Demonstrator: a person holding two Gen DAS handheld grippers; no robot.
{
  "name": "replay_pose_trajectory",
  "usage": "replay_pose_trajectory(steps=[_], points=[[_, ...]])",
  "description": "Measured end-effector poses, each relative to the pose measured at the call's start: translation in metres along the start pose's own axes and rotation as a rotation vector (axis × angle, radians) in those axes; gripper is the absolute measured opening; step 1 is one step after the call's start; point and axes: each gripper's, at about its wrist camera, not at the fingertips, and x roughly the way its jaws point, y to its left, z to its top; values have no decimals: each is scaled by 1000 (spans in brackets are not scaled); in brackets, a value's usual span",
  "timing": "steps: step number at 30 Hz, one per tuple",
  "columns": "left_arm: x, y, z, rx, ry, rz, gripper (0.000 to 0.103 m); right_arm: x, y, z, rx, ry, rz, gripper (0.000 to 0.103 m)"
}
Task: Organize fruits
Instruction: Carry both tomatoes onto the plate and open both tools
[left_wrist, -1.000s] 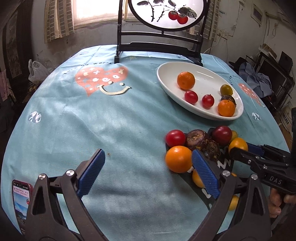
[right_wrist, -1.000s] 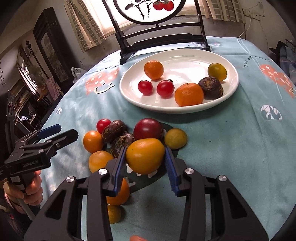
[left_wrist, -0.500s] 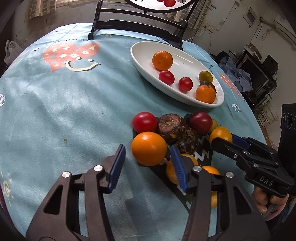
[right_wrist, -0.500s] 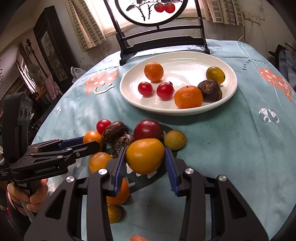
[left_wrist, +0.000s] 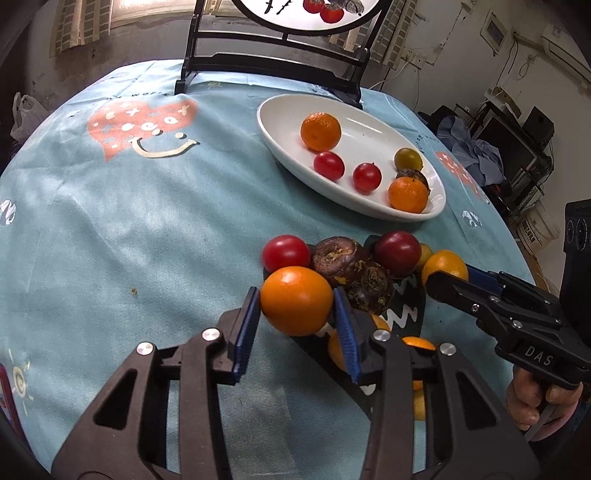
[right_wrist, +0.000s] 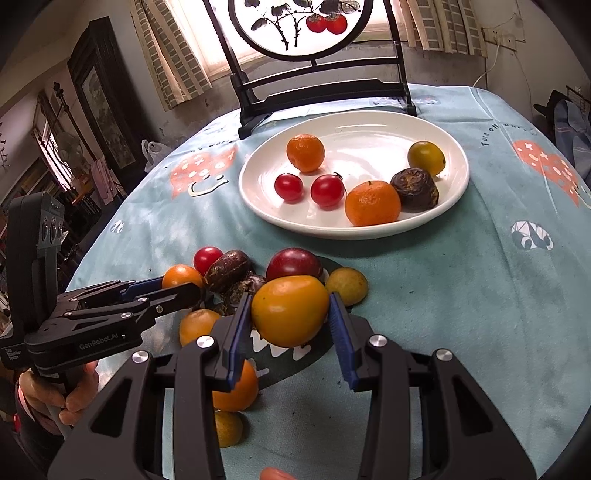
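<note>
A heap of loose fruit lies on the blue tablecloth: a red tomato (left_wrist: 286, 253), dark wrinkled fruits (left_wrist: 336, 254), a dark red plum (left_wrist: 397, 251) and several oranges. My left gripper (left_wrist: 295, 295) is closing its jaws, and both blue pads touch the sides of an orange (left_wrist: 295, 301) at the heap's near left. My right gripper (right_wrist: 288, 304) is shut on a yellow-orange fruit (right_wrist: 290, 310) at the front of the heap. The white plate (right_wrist: 369, 147) behind holds two oranges, two small tomatoes, a dark fruit and a yellow-green one. Each gripper appears in the other's view: the left gripper (right_wrist: 184, 291) and the right gripper (left_wrist: 439, 280).
A black wooden stand (left_wrist: 273, 70) with a round painted screen stands at the table's far edge, just behind the plate (left_wrist: 369, 136). Bare blue cloth (left_wrist: 129, 221) stretches left of the heap. Furniture and clutter crowd the room to the right of the table.
My left gripper came forward over the orange and its wide-open jaws drew in until the pads met the fruit. My right gripper held still with the yellow-orange fruit.
</note>
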Motion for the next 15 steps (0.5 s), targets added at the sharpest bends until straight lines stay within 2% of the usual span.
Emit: replay_pose_trajectory(steps=[3, 7, 11, 15], points=[[-13, -5, 3, 13, -60, -7, 41, -7, -2, 3, 10, -59, 2, 42], [-18, -20, 9, 63, -100, -39, 41, -16, -12, 9, 53, -150, -19, 42], [-12, -41, 18, 133, -125, -21, 41, -24, -22, 13, 71, -240, -65, 42], [0, -52, 43, 146, -145, -4, 41, -21, -23, 22, 16, -321, -154, 42]])
